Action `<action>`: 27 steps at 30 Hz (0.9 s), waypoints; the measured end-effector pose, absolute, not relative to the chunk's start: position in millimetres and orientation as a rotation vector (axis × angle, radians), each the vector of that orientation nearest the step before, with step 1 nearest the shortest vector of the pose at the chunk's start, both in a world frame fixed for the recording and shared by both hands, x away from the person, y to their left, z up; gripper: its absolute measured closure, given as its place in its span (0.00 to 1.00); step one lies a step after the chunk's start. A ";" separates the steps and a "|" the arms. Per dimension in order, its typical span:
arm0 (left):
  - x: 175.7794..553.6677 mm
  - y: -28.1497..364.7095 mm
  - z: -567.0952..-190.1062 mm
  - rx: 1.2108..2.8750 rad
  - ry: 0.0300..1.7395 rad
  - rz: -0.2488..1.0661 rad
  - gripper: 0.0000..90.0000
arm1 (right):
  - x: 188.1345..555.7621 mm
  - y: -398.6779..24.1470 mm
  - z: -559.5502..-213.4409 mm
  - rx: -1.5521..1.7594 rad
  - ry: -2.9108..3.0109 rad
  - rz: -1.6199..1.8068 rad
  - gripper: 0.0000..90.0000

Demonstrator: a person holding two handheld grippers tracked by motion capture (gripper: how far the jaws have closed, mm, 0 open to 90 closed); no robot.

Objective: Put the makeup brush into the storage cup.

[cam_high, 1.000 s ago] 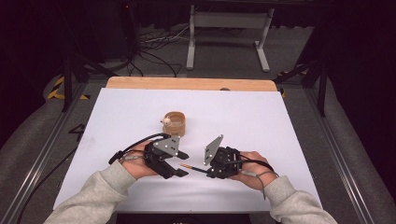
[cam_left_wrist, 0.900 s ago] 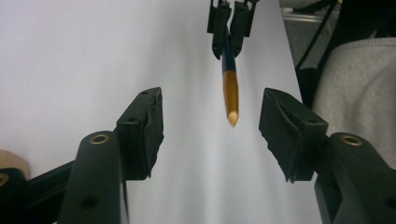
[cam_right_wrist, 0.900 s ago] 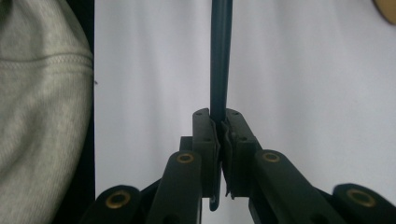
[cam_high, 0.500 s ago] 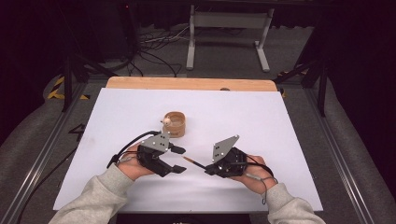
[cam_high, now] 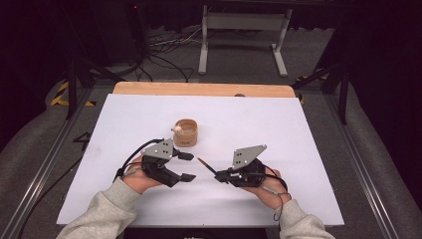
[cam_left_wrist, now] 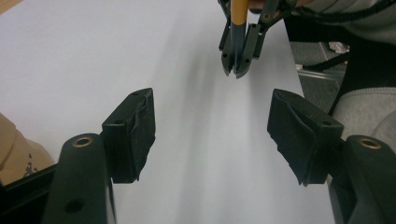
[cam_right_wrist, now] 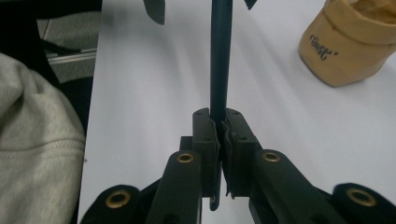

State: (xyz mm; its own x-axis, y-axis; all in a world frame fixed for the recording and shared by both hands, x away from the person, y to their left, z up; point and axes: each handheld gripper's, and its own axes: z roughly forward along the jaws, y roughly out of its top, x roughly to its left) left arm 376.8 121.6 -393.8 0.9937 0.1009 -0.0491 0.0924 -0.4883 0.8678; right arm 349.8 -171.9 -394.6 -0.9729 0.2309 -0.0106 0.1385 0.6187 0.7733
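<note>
Near edge of the table [cam_high: 298, 199]: two sleeved forearms enter from six o'clock, each hand carrying a two-jaw gripper over the white surface. The right gripper [cam_high: 219, 175] is clamped on a slim pen [cam_high: 205, 165] with a dark barrel; in the right gripper view the barrel [cam_right_wrist: 220, 56] runs straight up from the closed jaws toward twelve o'clock, and in the high view its orange, pointed end aims toward ten o'clock, at the other gripper. The left gripper [cam_high: 187, 166] lies just at nine o'clock of that tip; its jaws have just been opening and stand apart with nothing between them, as the left gripper view shows, where the pads [cam_left_wrist: 135, 130] frame bare table and the pen's orange end [cam_left_wrist: 239, 14] hangs at twelve o'clock, apart from them. Farther off, at about twelve o'clock of the left gripper, a small tan paper cup [cam_high: 186, 132] stands upright. The step in hand appears to be a hand-over or two-handed working of the pen; the next move likely calls for bringing the open jaws around the free end and closing squarely on it.
</note>
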 end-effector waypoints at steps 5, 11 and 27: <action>376.4 125.3 -395.0 2.037 0.135 0.021 0.34 | 350.4 -175.2 -396.8 0.341 2.655 1.394 0.94; 375.6 126.5 -394.7 1.973 0.142 0.021 0.32 | 348.7 -172.5 -402.6 0.334 2.619 1.459 0.94; 369.8 131.8 -388.7 1.799 0.140 0.026 0.29 | 344.6 -173.6 -414.4 0.368 2.500 1.628 0.94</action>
